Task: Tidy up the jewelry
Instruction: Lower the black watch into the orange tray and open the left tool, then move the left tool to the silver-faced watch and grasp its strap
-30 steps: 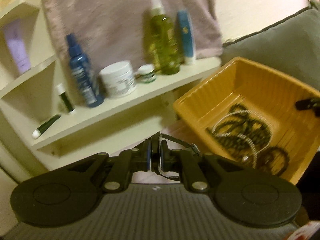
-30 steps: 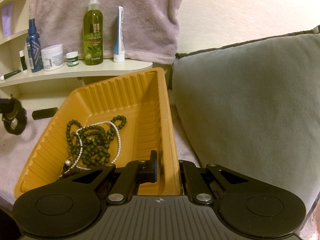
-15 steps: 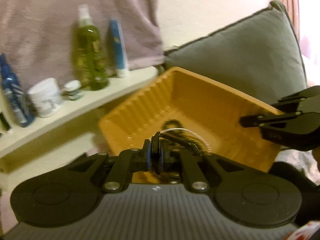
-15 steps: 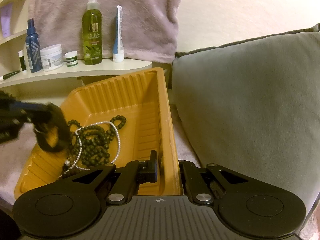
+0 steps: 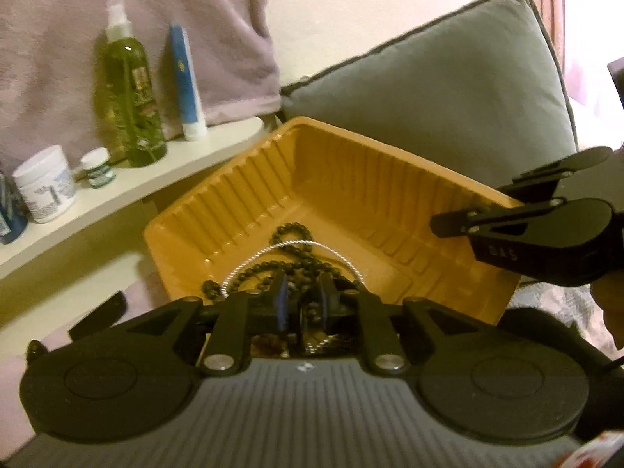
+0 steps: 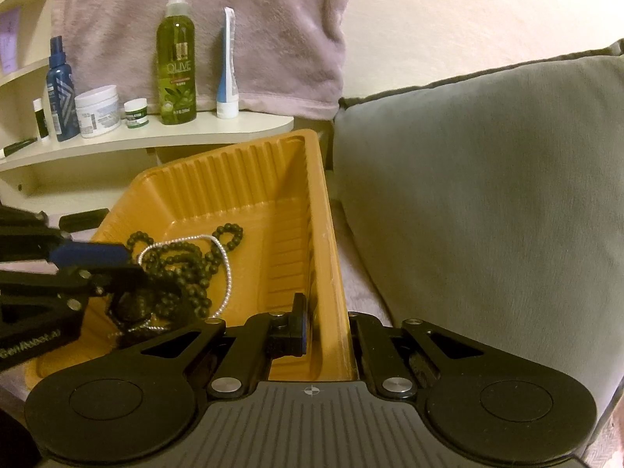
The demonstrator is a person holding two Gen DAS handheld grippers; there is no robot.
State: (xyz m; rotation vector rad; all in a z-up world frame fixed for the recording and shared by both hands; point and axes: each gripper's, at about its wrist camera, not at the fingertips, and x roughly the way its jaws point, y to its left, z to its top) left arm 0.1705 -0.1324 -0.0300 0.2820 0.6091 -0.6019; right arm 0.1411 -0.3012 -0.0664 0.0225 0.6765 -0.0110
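**Left gripper over the jewelry, right gripper clamped on the tray wall**

Left gripper [image 5: 302, 304] inside the yellow tray [image 5: 390, 179], fingers apart with a clear gap, poised right over the jewelry pile; dark beads visible in the gap, contact hard to judge. Seen from the right wrist as well, left gripper [image 6: 132, 263] reaching in from the tray's left side, a dark ring-like piece [image 6: 134, 306] just below its tips, not clearly gripped.

Right gripper [image 6: 323, 327] closed on the near right wall of the yellow tray [image 6: 323, 234], one finger inside, one outside.

Jewelry in the tray's near left half: black bead necklace [image 6: 183, 265] in tangled loops, one silver chain [image 6: 222, 269] looped through it. Bead strands too tangled to count.

Far and right parts of the tray floor bare. Grey cushion [image 6: 487, 195] close against the tray's right rim; shelf [image 6: 156, 136] just behind the far rim.

On the shelf: one green spray bottle [image 6: 175, 62], one blue-and-white tube [image 6: 228, 66], one large white jar [image 6: 97, 111], one small green-labelled jar [image 6: 135, 114], one blue bottle [image 6: 60, 89]. Pinkish towel [image 6: 253, 19] hanging behind.
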